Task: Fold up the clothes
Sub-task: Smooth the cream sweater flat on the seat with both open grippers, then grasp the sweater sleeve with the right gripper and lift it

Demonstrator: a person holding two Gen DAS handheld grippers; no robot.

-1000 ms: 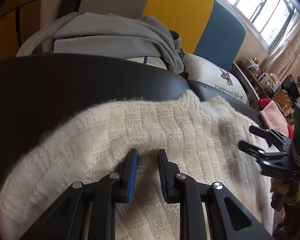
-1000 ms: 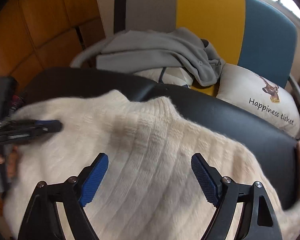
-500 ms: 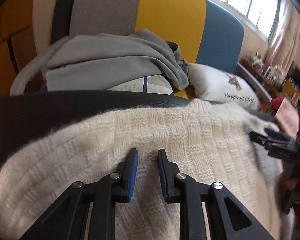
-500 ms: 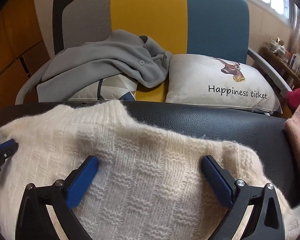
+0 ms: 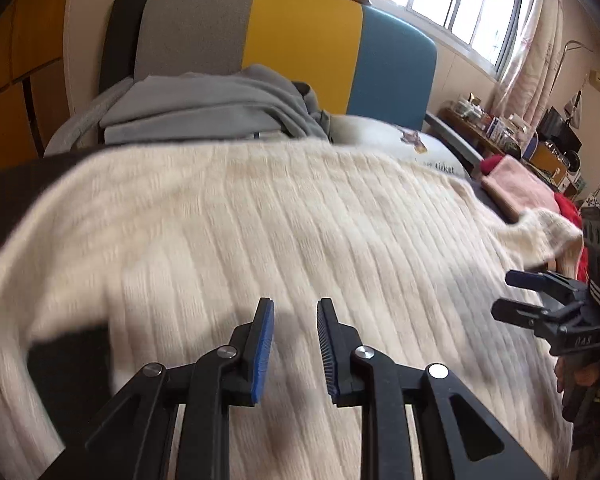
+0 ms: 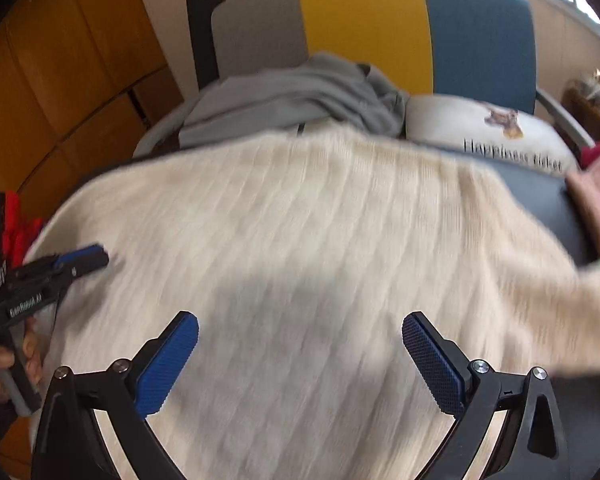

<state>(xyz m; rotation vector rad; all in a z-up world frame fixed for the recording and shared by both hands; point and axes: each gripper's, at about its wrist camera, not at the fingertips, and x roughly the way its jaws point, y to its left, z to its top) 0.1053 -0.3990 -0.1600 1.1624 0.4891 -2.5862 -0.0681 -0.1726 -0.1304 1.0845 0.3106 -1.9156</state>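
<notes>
Sweater (image 5: 284,232): cream knit, spread across the black surface (image 5: 8,188).
Left claw (image 5: 294,344): narrowly parted, gripping nothing.
Right claw (image 6: 300,364): wide open above the knit.

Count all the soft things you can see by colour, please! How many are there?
Cream: 1, the cream sweater
Grey: 1, the grey garment
White: 1, the white pillow
Pink: 1, the pink cloth
Red: 1, the red cloth
Total: 5
</notes>
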